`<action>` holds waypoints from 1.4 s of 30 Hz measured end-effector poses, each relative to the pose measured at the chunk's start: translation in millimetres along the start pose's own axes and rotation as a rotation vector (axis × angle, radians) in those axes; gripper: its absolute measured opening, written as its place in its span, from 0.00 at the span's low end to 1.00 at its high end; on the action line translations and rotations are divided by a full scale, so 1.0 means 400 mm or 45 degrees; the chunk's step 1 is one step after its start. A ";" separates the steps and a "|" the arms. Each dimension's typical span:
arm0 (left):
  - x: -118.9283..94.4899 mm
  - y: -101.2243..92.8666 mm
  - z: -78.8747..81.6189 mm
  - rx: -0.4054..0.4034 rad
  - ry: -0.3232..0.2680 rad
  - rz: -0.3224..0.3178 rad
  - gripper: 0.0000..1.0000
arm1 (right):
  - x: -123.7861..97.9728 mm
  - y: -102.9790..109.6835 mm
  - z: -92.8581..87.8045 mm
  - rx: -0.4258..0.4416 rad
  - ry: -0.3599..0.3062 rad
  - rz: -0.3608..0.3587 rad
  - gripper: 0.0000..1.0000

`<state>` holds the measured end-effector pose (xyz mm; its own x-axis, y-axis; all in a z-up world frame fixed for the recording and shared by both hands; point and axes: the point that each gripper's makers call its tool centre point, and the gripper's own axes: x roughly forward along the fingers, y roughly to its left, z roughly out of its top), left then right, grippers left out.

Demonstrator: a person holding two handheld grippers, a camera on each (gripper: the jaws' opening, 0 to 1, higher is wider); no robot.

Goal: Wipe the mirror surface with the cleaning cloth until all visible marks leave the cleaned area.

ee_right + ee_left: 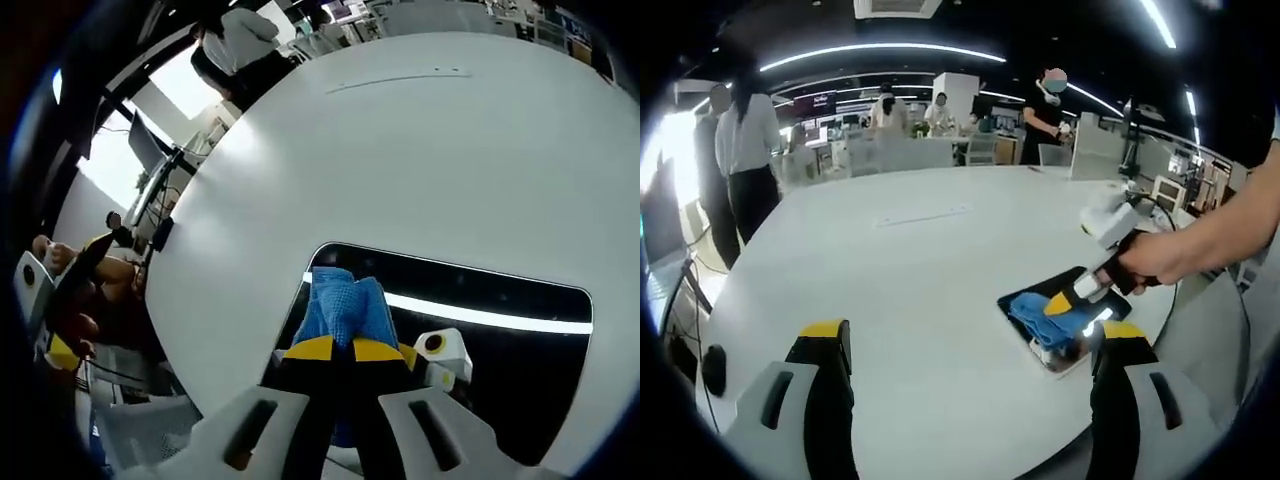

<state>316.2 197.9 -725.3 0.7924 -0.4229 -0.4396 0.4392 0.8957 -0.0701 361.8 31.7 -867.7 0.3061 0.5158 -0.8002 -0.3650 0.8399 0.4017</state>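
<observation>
Here I see my right gripper (345,350) with its yellow-tipped jaws pressed together on the blue cleaning cloth (343,305), which lies bunched on the dark mirror (480,340) near its left edge. The mirror lies flat on the white round table (420,150) and reflects a bright strip of light. In the left gripper view, my left gripper (970,345) hangs over the bare table (900,290) with its jaws spread wide and nothing between them. From there I also see the mirror (1025,298) near the table's right edge, the cloth (1045,315) on it, the right gripper (1090,290) on the cloth, and the hand (1155,260) that holds it. People (745,150) stand beyond the table.
</observation>
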 end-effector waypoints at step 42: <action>-0.009 -0.041 0.002 0.005 -0.004 -0.031 0.99 | -0.162 -0.238 -0.075 0.079 -0.025 -0.112 0.00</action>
<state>306.4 184.7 -721.8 0.7827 -0.4451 -0.4350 0.4600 0.8845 -0.0774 350.1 -86.7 -867.4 0.3517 0.4420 -0.8252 -0.2808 0.8907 0.3574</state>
